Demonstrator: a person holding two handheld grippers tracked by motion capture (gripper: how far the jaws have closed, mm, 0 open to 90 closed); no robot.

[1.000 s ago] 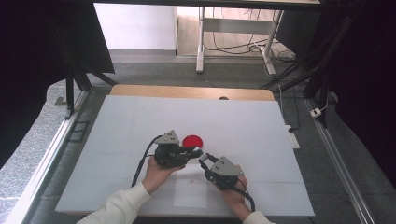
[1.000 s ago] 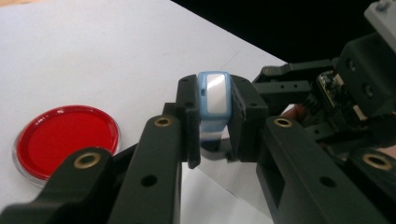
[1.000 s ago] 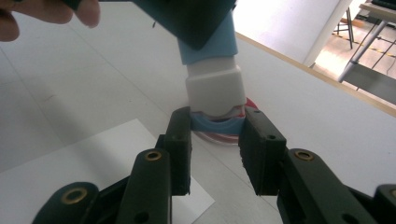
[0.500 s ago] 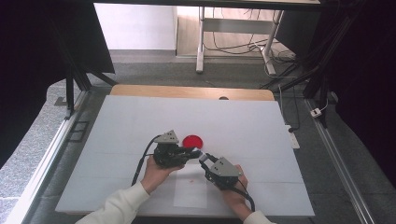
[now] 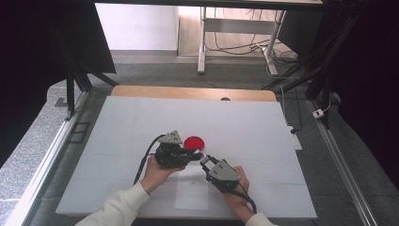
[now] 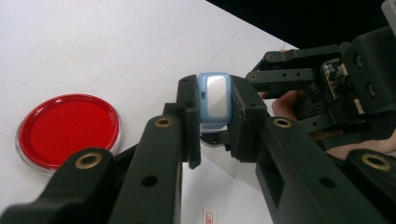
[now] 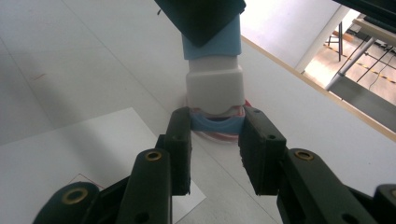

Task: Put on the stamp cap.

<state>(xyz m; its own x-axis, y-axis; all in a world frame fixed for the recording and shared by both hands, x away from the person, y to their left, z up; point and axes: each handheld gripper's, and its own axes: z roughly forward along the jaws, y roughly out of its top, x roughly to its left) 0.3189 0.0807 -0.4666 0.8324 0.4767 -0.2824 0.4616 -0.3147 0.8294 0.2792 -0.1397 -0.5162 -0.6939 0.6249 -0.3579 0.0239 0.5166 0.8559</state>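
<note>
My left gripper (image 6: 213,116) is shut on a small blue-and-white object (image 6: 213,98), holding it just above the white table. In the right gripper view the object hangs down from the left gripper's black jaw: a blue top, a white body (image 7: 215,86) and a blue end cap (image 7: 215,122). My right gripper (image 7: 215,135) has its jaws pressed on both sides of that cap. In the high view the left gripper (image 5: 200,155) and the right gripper (image 5: 206,161) meet tip to tip near the table's front middle.
A round red dish (image 5: 194,142) lies flat on the white table (image 5: 141,117), just behind the grippers, and appears at the left as the red dish (image 6: 67,130). A white paper sheet (image 5: 192,195) lies under the hands. A wooden strip runs along the far edge.
Almost nothing has changed: both grippers stay joined at the small object, with the right hand only shifting a trifle.
</note>
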